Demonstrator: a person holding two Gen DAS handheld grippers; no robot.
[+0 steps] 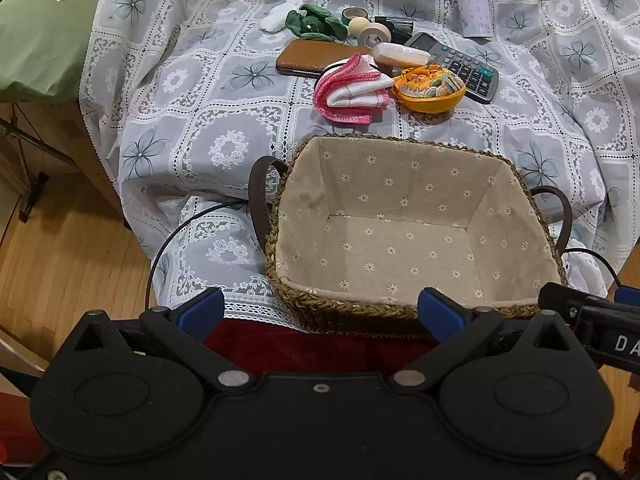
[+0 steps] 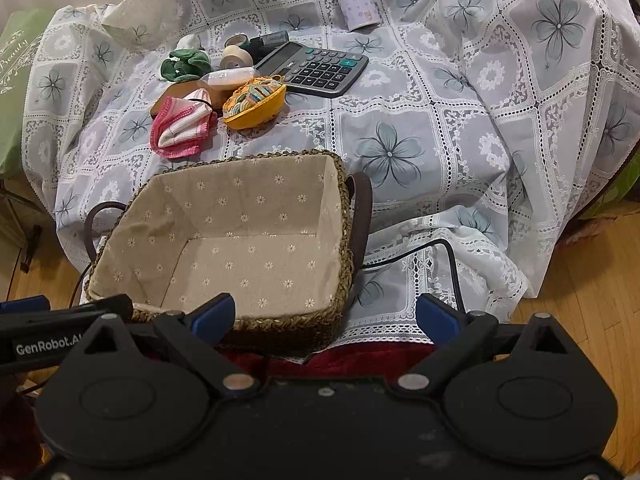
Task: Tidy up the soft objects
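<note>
A grey calculator (image 2: 316,68) lies on the far part of the worktop, on a lace tablecloth (image 2: 440,128) printed with grey flowers. Just left of it sit two rolls of tape (image 2: 236,58) and a small black box (image 2: 270,40). A brown leather wallet (image 1: 312,58) lies flat further left. At the far edge stands a lilac bottle (image 1: 472,0). A green bag (image 1: 44,28) with white lettering rests at the far left. Below is a wooden floor (image 1: 68,256).
</note>
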